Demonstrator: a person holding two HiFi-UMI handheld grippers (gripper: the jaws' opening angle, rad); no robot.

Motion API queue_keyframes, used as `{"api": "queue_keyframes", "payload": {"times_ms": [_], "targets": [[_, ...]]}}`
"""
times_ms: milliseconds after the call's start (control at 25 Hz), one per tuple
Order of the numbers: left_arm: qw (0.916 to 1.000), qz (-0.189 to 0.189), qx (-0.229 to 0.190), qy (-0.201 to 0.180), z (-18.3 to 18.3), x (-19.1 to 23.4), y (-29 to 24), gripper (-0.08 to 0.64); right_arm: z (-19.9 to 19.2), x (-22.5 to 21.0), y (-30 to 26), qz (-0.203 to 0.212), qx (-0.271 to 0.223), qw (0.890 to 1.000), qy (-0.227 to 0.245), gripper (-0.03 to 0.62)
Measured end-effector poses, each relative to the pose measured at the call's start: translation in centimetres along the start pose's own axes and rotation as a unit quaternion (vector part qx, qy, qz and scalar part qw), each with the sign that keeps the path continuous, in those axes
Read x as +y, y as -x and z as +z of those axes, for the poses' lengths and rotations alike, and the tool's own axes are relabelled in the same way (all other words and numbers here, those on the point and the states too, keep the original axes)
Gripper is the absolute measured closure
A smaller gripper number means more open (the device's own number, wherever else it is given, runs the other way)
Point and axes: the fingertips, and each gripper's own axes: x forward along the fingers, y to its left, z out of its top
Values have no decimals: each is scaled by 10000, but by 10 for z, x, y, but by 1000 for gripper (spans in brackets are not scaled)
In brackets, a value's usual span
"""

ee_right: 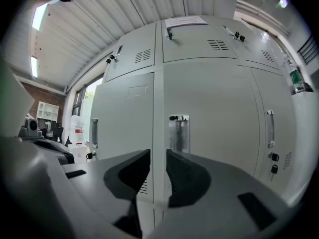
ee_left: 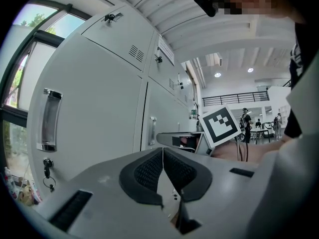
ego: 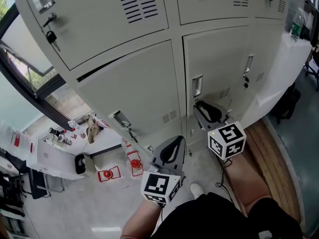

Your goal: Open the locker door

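Observation:
A bank of grey metal lockers [ego: 129, 88] fills the head view. The lower middle door [ee_right: 209, 128] stands closed, with a recessed metal handle [ee_right: 178, 133] near its left edge, which is also seen as the handle [ego: 197, 87]. My right gripper [ee_right: 158, 156] points at this door, just left of the handle, a short way off. Its jaws stand apart with nothing between them. The left gripper [ee_left: 163, 151] hangs lower and further back [ego: 169, 151], and its jaws are shut and empty. It faces the lower left door and that door's handle [ee_left: 50, 119].
Keys hang in several locks, such as the key [ego: 51, 36]. A window [ego: 25, 78] is at the left. White boxes [ego: 50, 156] with small bottles and red items [ego: 134, 164] sit on the floor below. A wooden strip [ego: 269, 153] runs at the right. A green bottle [ego: 296, 30] stands beside the lockers.

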Motion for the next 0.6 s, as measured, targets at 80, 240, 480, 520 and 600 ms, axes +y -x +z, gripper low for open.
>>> {"api": "queue_keyframes", "payload": {"times_ms": [80,240,480,520,600], "targets": [[10000,18,16,3,-1,2,-4,540,1,-6,-10,-80,0,10000,34,435],[9999,106,54,14,-4,10,-6,540,3,-14,-30,-275,50,9994,183,377],[9995,289,104,56,-8,23,-1,540,5,-21,-48,-684,76,9967,431,357],[9994,311,113,60,-9,24,0,540,5,-22,-51,-718,79,9964,433,356],[9993,351,132,65,-10,27,3,540,3,-22,-57,-750,111,9962,438,357]]}}
